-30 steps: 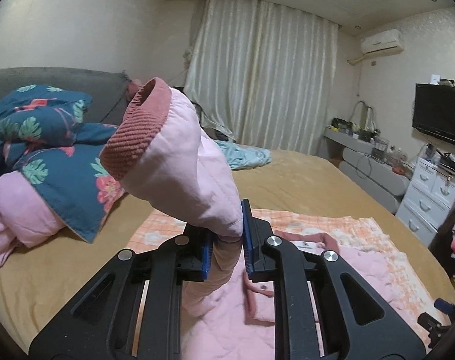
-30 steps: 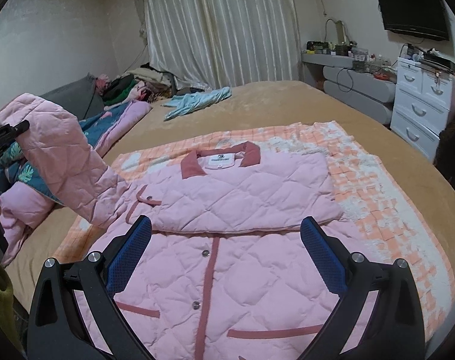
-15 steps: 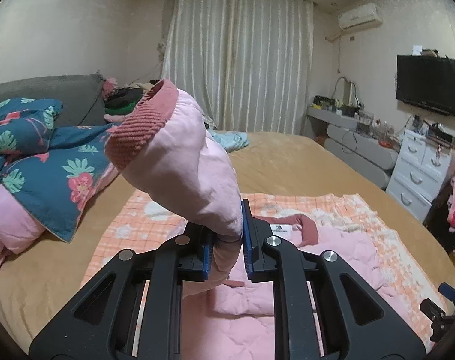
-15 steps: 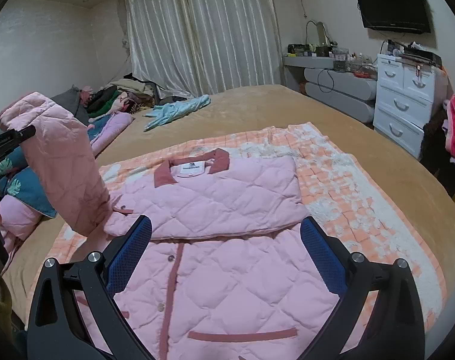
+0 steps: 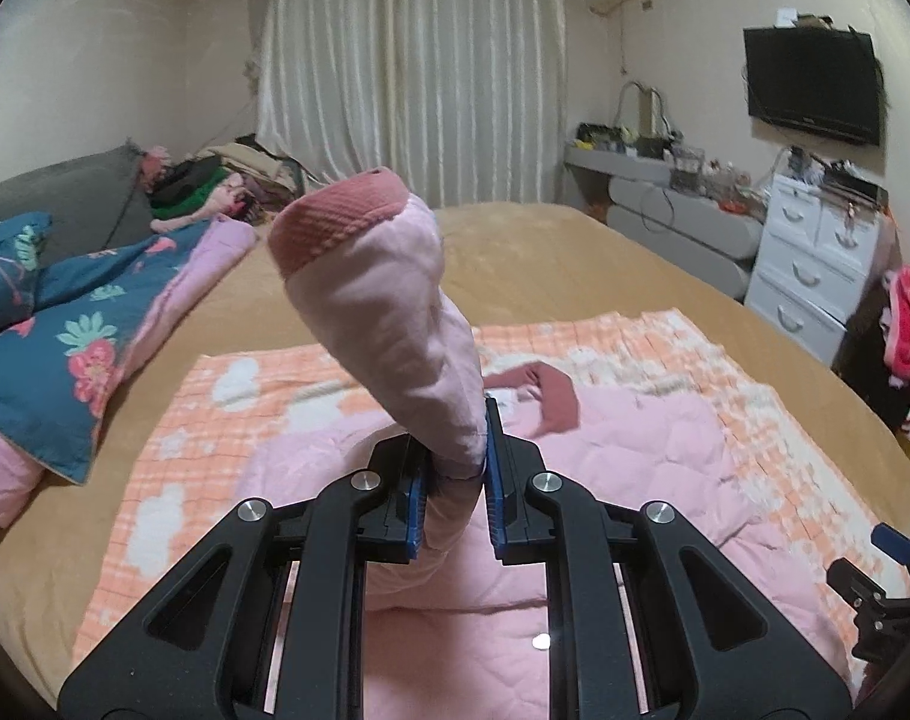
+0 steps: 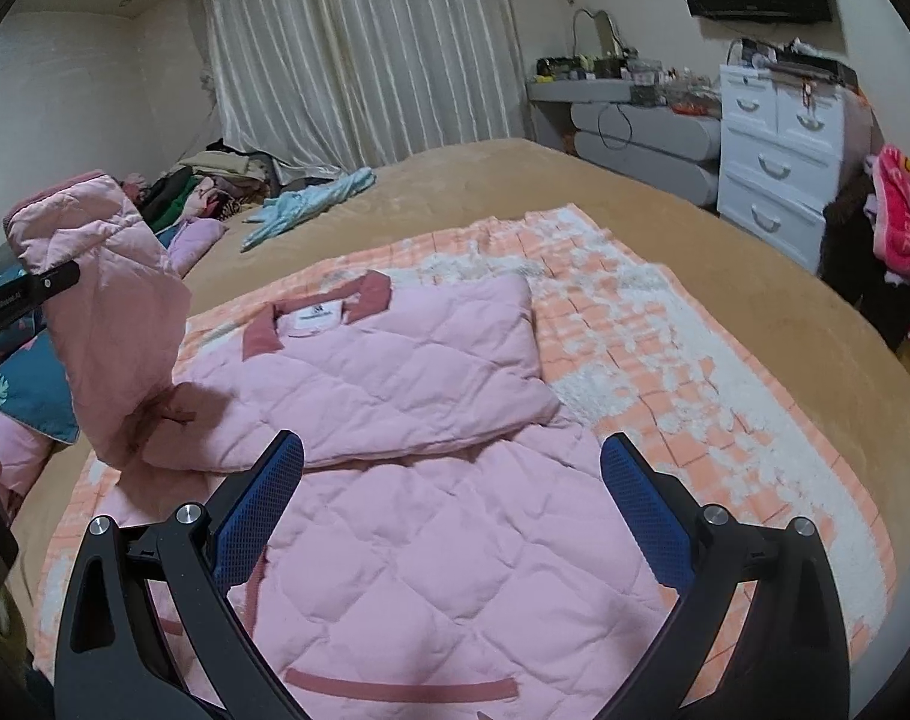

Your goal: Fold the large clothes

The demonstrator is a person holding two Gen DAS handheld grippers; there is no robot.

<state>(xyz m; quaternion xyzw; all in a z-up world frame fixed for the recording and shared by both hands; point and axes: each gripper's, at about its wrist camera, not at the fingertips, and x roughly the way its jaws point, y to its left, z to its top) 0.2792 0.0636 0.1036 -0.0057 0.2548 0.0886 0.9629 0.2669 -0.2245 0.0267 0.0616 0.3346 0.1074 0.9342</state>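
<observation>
the left gripper (image 5: 455, 480) clamps the pink jacket (image 6: 431, 516) by its raised sleeve (image 5: 395, 324); the right gripper (image 6: 452, 501) hovers wide open above the jacket, holding nothing.

left gripper (image 5: 455, 474): fingers clamped, raised, level | right gripper (image 6: 452, 516): fingers spread wide, held low, holding nothing

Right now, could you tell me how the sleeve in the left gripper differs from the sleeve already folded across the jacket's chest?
The held sleeve stands raised off the bed, clamped in the left gripper; the folded sleeve lies flat across the jacket, touched by neither gripper. The held sleeve shows its dusty-rose ribbed cuff; the folded sleeve's cuff is not in view. Both are pink quilted fabric of the same jacket.
</observation>
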